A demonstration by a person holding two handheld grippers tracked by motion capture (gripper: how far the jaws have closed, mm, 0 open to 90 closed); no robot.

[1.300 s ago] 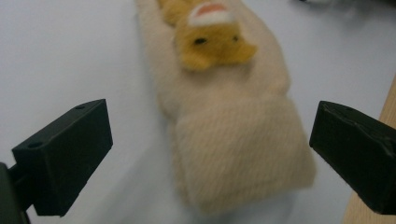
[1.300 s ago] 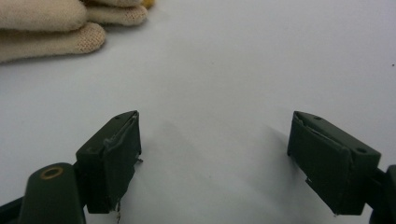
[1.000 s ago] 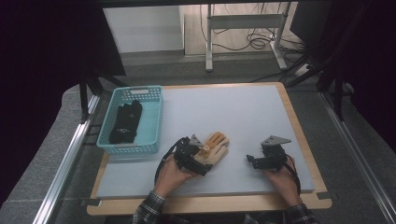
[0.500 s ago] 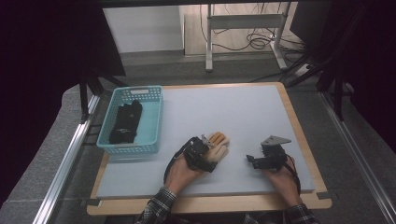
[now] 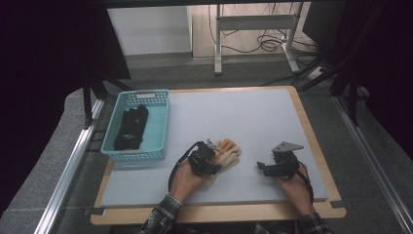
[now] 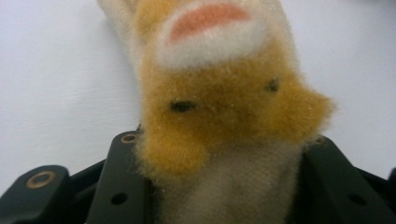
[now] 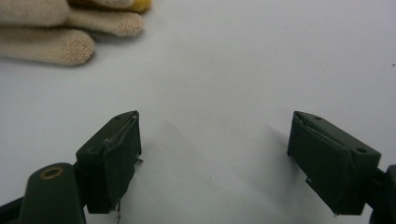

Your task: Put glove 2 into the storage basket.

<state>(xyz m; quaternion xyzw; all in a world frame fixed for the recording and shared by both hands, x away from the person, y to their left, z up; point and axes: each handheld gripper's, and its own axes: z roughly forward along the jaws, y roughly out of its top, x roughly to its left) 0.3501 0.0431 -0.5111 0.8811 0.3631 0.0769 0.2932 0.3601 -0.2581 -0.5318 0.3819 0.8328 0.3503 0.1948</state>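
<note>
Jaws of the left gripper (image 5: 210, 157) have just been closing & now clamp the cuff end of a fuzzy tan glove (image 6: 224, 98); pads press both sides of the knit. Jaws of the right gripper (image 5: 265, 168) stand wide apart w/ bare counter between them, well right of the glove. Glove lies flat on the counter (image 5: 253, 117) near its front edge, approx. mid-width, fingertips (image 7: 70, 44) pointing toward the right gripper. Counter: pale grey-white sheet on a wood-edged board. Further back-left, a teal basket (image 5: 158, 134) holds a black glove (image 5: 130, 127). Beyond: grey floor, a metal stand, cables. Sides of room too dark to make out. Glove's cuff hidden behind left gripper in high view.
</note>
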